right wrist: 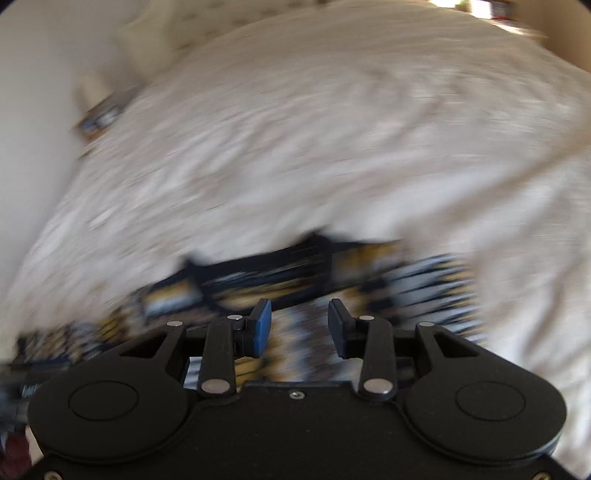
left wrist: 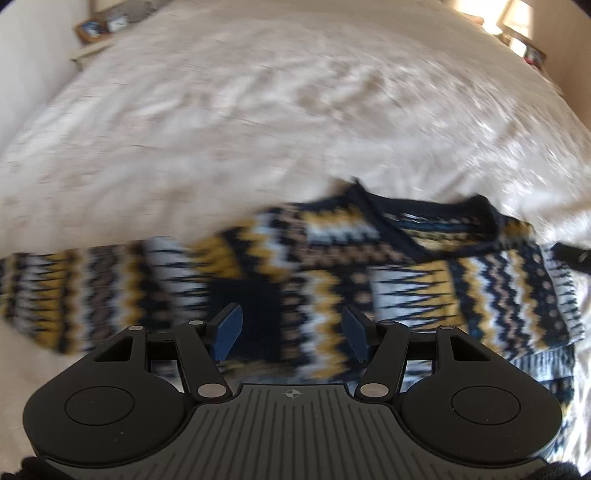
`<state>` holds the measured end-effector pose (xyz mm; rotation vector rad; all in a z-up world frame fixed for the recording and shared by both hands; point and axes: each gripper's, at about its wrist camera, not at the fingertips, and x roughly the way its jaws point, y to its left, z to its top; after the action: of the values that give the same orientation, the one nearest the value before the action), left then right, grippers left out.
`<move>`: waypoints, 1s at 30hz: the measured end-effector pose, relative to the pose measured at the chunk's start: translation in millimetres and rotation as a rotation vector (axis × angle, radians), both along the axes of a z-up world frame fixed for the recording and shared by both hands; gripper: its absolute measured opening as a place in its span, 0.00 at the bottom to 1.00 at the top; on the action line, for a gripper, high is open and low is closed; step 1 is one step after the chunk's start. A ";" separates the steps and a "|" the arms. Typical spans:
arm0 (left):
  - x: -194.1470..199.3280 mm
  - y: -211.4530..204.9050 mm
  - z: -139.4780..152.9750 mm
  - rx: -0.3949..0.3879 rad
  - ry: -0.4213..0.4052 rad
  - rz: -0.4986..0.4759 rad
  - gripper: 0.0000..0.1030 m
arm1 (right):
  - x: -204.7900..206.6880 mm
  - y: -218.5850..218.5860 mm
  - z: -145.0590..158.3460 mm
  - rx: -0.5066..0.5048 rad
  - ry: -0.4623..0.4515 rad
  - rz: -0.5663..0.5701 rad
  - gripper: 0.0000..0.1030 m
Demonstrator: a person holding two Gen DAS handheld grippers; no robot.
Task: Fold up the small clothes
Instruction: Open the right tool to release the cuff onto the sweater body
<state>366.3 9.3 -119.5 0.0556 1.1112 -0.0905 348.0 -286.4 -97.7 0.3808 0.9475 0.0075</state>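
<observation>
Looking down along my left gripper [left wrist: 291, 332], I see its two blue pads [left wrist: 227, 332] standing well apart with nothing pinched between them; the patterned knit sweater [left wrist: 325, 258] lies beneath the gap, on the white bedspread [left wrist: 258, 110]. The sweater is zigzag-banded in navy, mustard, white and tan, with a dark-edged V-neck [left wrist: 424, 229] turned toward the far side of the bed and one sleeve [left wrist: 74, 291] stretched out to the picture's left. A small dark object [left wrist: 572, 254] shows at the right edge just past the shoulder; I cannot tell what it is.

My right gripper [right wrist: 299, 328] likewise has its jaws parted, empty, and poised above the same garment, whose dark neckline band [right wrist: 266, 266] runs across just beyond the fingertips. This view is heavily smeared by motion, so the pattern is only streaks.

Bedside shelf with framed items [left wrist: 99, 26] sits at the upper left against a pale wall [left wrist: 29, 55]; a sunlit lamp [left wrist: 517, 18] stands at the upper right.
</observation>
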 end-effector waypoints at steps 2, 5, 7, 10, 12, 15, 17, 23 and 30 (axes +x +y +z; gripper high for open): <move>4.8 -16.8 -16.7 0.022 0.020 -0.019 0.55 | 7.1 -34.8 -6.5 -0.004 0.027 -0.062 0.45; 11.8 -31.4 -47.0 0.100 0.069 -0.044 0.53 | 18.0 -73.3 -23.3 0.004 0.074 -0.111 0.45; 14.7 -33.6 -69.1 0.146 0.130 -0.058 0.53 | 27.1 -88.8 -37.5 0.023 0.111 -0.122 0.46; 10.4 -30.3 -78.3 0.149 0.113 -0.083 0.54 | 33.4 -103.1 -56.1 0.081 0.133 -0.127 0.52; 8.1 -28.5 -77.6 0.152 0.107 -0.096 0.54 | 38.2 -108.9 -68.3 0.125 0.147 -0.122 0.53; 6.1 -27.4 -78.0 0.154 0.101 -0.102 0.55 | 45.6 -115.1 -88.3 0.209 0.188 -0.121 0.53; 4.4 -28.1 -78.3 0.160 0.101 -0.102 0.55 | 47.2 -116.8 -97.3 0.249 0.203 -0.135 0.43; 6.7 -31.4 -78.6 0.177 0.095 -0.092 0.55 | 15.6 -79.7 -34.5 0.040 -0.044 0.025 0.14; 10.4 -37.5 -79.2 0.184 0.091 -0.085 0.55 | 13.6 -66.5 -42.4 -0.238 -0.036 0.023 0.14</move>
<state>376.6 -28.2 -198.7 0.2660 1.2062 -0.0671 361.6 -352.8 -140.1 0.1493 0.9053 -0.0767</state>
